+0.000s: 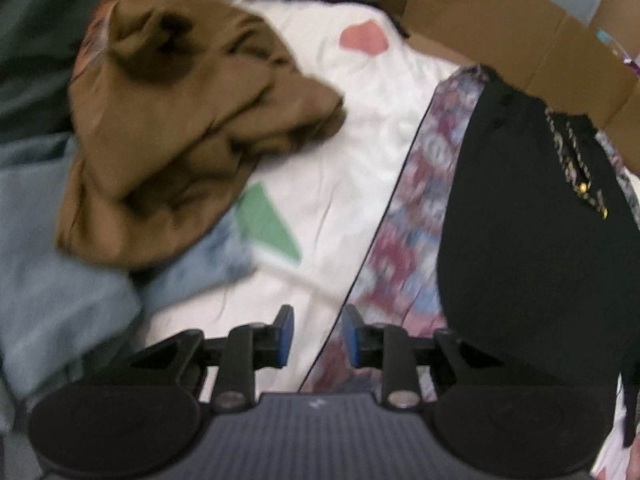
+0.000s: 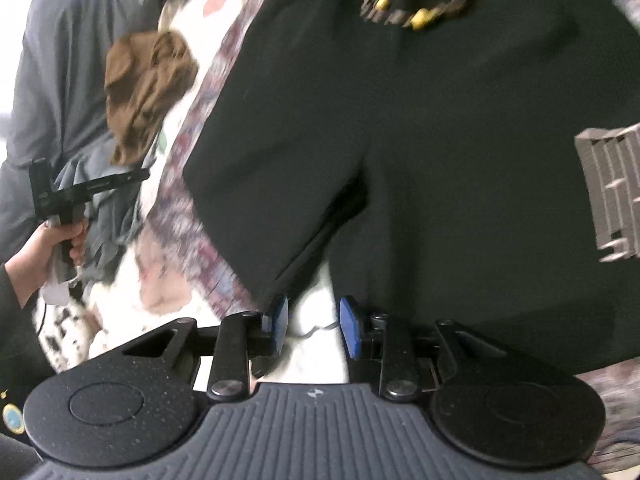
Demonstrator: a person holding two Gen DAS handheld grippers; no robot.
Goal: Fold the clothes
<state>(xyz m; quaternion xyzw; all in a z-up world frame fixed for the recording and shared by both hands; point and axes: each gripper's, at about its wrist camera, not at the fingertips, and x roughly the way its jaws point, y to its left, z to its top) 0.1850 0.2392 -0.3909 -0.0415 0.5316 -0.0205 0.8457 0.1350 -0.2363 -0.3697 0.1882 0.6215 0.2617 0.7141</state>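
Note:
A black garment (image 1: 528,216) with a patterned placket and gold buttons lies flat on a purple, red and blue patterned cloth (image 1: 404,216) at the right of the left wrist view. My left gripper (image 1: 318,336) is open over the left edge of that cloth, nothing between its blue pads. In the right wrist view the same black garment (image 2: 420,132) fills the frame. My right gripper (image 2: 313,326) stands open at its near hem, above white bedding. The left gripper (image 2: 80,196) shows at far left, held by a hand (image 2: 40,252).
A crumpled brown garment (image 1: 188,120) lies on the white sheet (image 1: 340,152) at the left, over light blue fabric (image 1: 60,280). A cardboard box (image 1: 520,20) stands at the back right. A grey slatted object (image 2: 612,192) sits at the right edge of the right wrist view.

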